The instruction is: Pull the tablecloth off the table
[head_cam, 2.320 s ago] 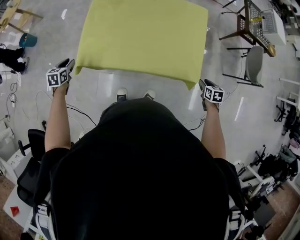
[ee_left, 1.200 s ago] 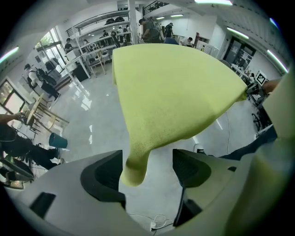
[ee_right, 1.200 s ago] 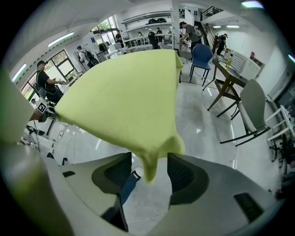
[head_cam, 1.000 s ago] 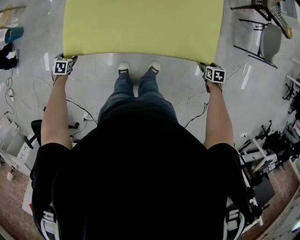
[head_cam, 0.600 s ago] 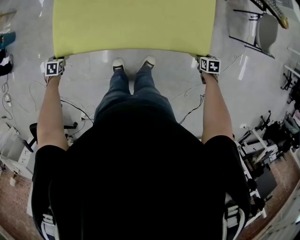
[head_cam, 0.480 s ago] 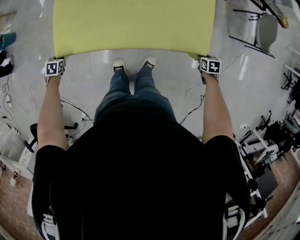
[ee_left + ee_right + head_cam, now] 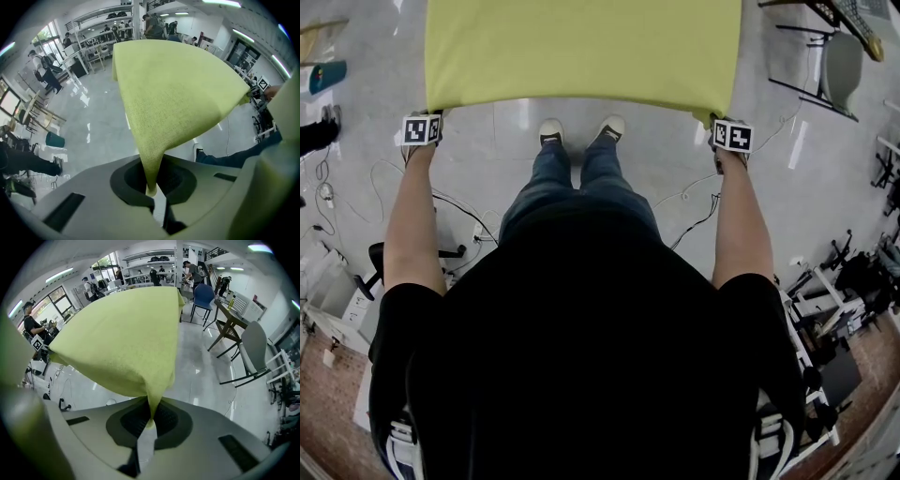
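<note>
A yellow-green tablecloth [image 7: 581, 47] covers the table in front of me, its near edge hanging toward my feet. My left gripper [image 7: 433, 114] is shut on the cloth's near left corner. In the left gripper view that corner [image 7: 151, 176] is pinched between the grey jaws [image 7: 151, 187] and the cloth [image 7: 173, 93] fans out above. My right gripper [image 7: 719, 120] is shut on the near right corner. The right gripper view shows that corner [image 7: 151, 416] squeezed between the jaws and the cloth [image 7: 126, 338] spreading away. The table under the cloth is hidden.
Cables [image 7: 450, 206] trail over the shiny grey floor by my shoes [image 7: 581, 129]. Chairs and a wooden table [image 7: 825, 56] stand at the right. More chairs, shelving and people [image 7: 47, 75] fill the room's far side. Equipment [image 7: 853, 291] crowds the right edge.
Both grippers came up to the cloth's near corners and closed on them. Over the last half second the cloth's near edge and both hands have shifted slightly down in the head view.
</note>
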A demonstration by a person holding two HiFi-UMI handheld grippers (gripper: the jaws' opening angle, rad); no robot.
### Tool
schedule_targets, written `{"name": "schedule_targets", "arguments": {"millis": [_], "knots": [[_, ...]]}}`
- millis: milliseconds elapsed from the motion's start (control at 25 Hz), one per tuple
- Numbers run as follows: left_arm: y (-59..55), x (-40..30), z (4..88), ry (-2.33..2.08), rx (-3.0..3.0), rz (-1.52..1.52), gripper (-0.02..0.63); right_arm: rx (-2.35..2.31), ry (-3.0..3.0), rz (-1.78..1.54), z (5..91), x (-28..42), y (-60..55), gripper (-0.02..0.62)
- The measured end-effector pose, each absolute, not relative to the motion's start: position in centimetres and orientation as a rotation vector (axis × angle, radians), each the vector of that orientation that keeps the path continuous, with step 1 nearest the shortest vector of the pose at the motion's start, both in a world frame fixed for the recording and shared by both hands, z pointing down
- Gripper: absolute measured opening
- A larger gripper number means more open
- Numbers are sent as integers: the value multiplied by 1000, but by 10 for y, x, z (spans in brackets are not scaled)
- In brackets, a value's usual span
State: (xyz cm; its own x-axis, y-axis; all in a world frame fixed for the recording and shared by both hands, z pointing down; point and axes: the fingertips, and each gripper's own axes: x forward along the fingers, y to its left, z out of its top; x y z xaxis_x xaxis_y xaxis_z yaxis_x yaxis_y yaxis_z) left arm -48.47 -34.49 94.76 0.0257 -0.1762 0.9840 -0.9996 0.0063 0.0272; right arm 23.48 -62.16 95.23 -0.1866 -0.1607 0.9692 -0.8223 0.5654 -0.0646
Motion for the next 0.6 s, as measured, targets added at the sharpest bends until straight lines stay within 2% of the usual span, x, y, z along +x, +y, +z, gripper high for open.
{"name": "schedule_targets", "arguments": {"millis": [600], "knots": [[-298, -453, 917, -1317, 1309, 1178, 25, 793, -1667, 765, 931, 276, -576, 20]]}}
